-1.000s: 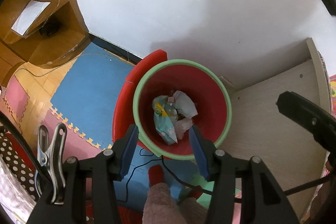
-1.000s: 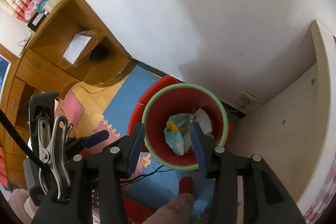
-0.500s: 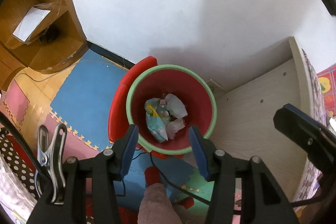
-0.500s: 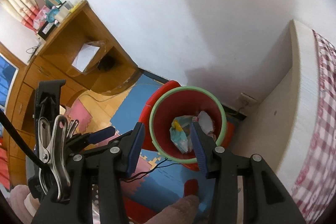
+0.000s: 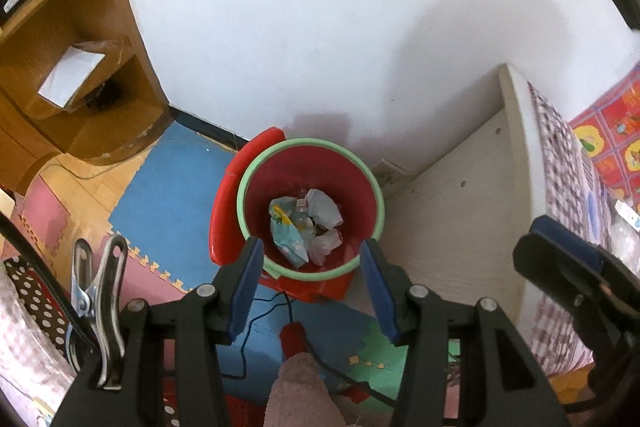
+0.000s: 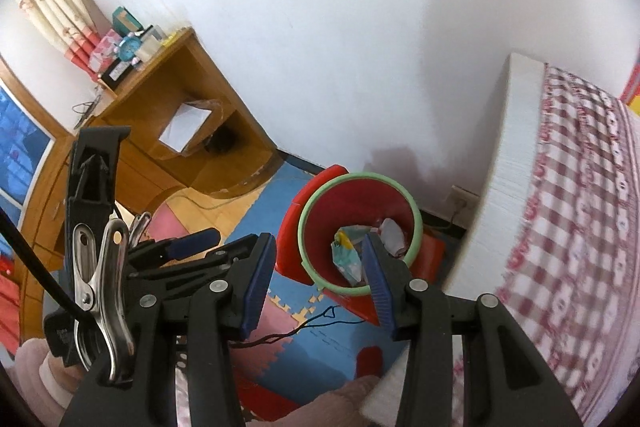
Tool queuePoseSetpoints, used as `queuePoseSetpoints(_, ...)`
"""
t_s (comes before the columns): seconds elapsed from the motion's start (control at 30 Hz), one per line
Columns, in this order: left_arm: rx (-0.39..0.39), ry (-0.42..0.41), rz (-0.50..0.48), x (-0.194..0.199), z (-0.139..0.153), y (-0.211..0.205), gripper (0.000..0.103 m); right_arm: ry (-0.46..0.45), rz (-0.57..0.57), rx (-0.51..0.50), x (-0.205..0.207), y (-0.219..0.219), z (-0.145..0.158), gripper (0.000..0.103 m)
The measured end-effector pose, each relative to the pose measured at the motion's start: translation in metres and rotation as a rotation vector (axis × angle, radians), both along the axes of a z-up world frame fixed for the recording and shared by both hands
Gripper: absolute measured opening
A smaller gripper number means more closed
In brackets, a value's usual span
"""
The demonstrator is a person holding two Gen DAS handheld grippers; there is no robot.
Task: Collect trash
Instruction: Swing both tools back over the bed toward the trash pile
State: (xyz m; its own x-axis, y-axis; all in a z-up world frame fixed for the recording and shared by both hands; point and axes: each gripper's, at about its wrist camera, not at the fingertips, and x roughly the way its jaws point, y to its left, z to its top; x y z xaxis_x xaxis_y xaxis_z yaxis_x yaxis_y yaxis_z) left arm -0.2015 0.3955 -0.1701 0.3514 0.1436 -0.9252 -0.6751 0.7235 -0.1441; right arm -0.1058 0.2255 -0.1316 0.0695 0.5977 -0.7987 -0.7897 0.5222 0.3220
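Note:
A red trash bin with a green rim [image 5: 256,165] stands on the floor against the white wall, beside the bed end. Crumpled wrappers and paper trash [image 5: 306,225] lie at its bottom. It also shows in the right wrist view [image 6: 360,175], with the trash [image 6: 352,255] inside. My left gripper [image 5: 312,291] is open and empty, high above the bin's near rim. My right gripper [image 6: 318,287] is open and empty, above and to the left of the bin. The right gripper's tip shows at the right of the left view [image 5: 560,255].
A wooden desk [image 6: 176,67] with a shelf stands at the left. A bed with a checked cover [image 6: 580,227] fills the right. Foam floor mats [image 5: 168,183] and a thin black cable [image 6: 320,319] lie on the floor. A red stool or lid [image 5: 224,211] stands behind the bin.
Both grippers have risen and pulled back from the bin, which looks smaller. The views have swung right, and more of the bed shows. Both stay open and empty.

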Motion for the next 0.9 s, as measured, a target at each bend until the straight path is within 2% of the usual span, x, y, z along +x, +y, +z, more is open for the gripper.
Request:
queuePoseSetpoints(0.43,0.086,-0.031,-0.055,-0.011,0.06,-0.076,0.053,-0.021,-0.029,0.093,-0.019,-0.092,0.045,0.046)
queuePoseSetpoints(0.9,0.11,-0.076,-0.177,0.003,0.096,-0.185,0.053,-0.072,-0.154,0.137,-0.02,-0.22,0.075,0.046)
